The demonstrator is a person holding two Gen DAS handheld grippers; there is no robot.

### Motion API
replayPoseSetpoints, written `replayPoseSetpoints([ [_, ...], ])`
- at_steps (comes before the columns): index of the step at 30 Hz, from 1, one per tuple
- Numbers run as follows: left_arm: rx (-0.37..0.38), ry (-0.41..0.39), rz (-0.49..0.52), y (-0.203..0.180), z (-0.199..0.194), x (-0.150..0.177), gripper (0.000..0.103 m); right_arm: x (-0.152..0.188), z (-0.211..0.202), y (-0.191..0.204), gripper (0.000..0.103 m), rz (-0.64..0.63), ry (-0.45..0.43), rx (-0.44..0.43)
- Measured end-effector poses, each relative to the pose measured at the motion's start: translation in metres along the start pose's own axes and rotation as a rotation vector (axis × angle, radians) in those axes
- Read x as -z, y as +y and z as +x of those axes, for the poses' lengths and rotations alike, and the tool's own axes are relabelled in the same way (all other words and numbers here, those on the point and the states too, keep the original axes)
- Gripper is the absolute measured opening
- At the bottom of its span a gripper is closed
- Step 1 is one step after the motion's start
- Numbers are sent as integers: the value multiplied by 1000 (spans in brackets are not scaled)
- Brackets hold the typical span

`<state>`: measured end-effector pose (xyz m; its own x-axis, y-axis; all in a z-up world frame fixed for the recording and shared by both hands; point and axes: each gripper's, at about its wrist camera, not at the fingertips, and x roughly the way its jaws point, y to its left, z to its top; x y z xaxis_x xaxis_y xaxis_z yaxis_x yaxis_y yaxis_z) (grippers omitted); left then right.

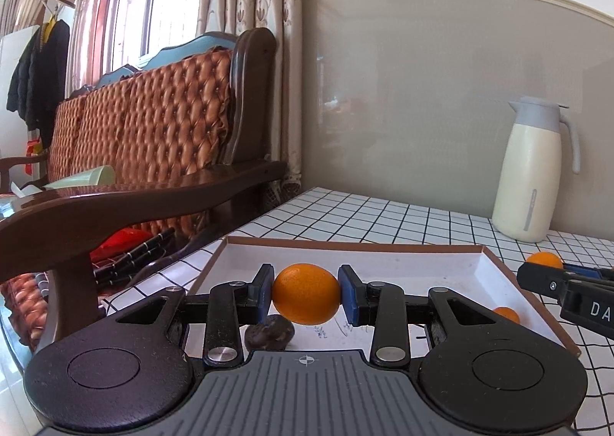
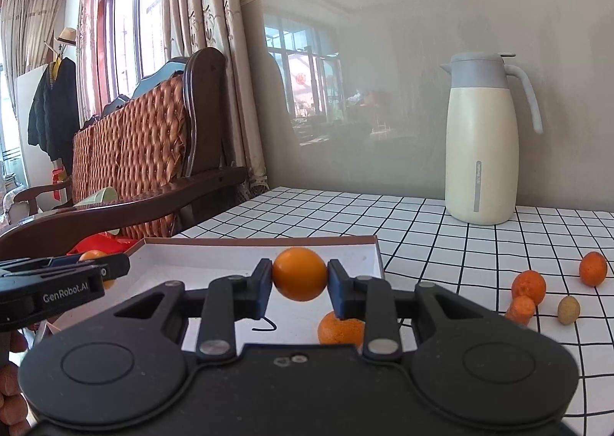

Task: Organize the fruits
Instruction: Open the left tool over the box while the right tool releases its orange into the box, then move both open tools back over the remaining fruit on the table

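My left gripper [image 1: 306, 292] is shut on an orange [image 1: 306, 293] and holds it above the shallow white tray [image 1: 422, 263]. A dark brown fruit [image 1: 269, 332] and a small orange [image 1: 506, 314] lie in the tray. My right gripper [image 2: 300, 280] is shut on another orange [image 2: 300, 278], also above the tray [image 2: 215, 255], with an orange [image 2: 339, 328] lying in the tray below it. Each gripper shows at the edge of the other's view: the right one [image 1: 552, 275] and the left one [image 2: 103, 263], each with its orange.
Two oranges [image 2: 529, 284] [image 2: 593, 268], a carrot-coloured piece [image 2: 521, 308] and a small tan fruit [image 2: 568, 309] lie on the checked tablecloth [image 2: 441, 240] right of the tray. A cream thermos jug [image 2: 483, 144] stands at the back by the wall. A wooden sofa [image 1: 153, 152] stands left of the table.
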<state>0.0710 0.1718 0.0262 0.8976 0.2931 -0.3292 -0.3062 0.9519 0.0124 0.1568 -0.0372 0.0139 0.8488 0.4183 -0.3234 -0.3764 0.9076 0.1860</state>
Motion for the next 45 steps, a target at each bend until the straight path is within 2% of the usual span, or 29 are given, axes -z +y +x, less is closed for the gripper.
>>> replayPoseSetpoints([
  [6, -26, 26, -14, 6, 33, -2, 37, 2, 22, 3, 25, -12, 31, 32],
  [7, -34, 24, -19, 7, 38, -2, 37, 2, 27, 4, 29, -15, 26, 49],
  [8, -30, 27, -25, 8, 43, -3, 38, 1, 30, 4, 52, -21, 14, 70],
  [9, -27, 37, -30, 8, 47, -4, 59, 0, 31, 5, 69, -31, 2, 82],
  [10, -34, 48, -41, 9, 47, -5, 93, -2, 29, 4, 84, -37, -23, 102],
  [11, -43, 32, -63, 9, 43, -5, 101, -3, 22, 3, 84, -31, -63, 119],
  [12, -44, -6, -82, 10, 35, -6, 103, -5, 15, 0, 84, -21, -95, 114],
  [15, -48, -47, -20, 1, 21, -9, 103, -9, 4, -6, 87, -9, -110, 83],
  [17, -54, -58, 29, -5, 14, -9, 103, -7, -2, -8, 96, -2, -112, 74],
  [20, -62, -76, 61, -10, 1, -8, 103, -4, -10, -9, 96, -14, -113, 68],
  [28, -56, -76, 29, -9, -13, -10, 103, -6, -21, -13, 97, -7, -113, 57],
  [34, -41, -69, 42, -16, -18, -5, 103, -5, -29, -18, 97, -21, -114, 73],
  [45, 37, -56, 54, -47, -25, -1, 103, -1, -47, -43, 97, -16, -105, 120],
])
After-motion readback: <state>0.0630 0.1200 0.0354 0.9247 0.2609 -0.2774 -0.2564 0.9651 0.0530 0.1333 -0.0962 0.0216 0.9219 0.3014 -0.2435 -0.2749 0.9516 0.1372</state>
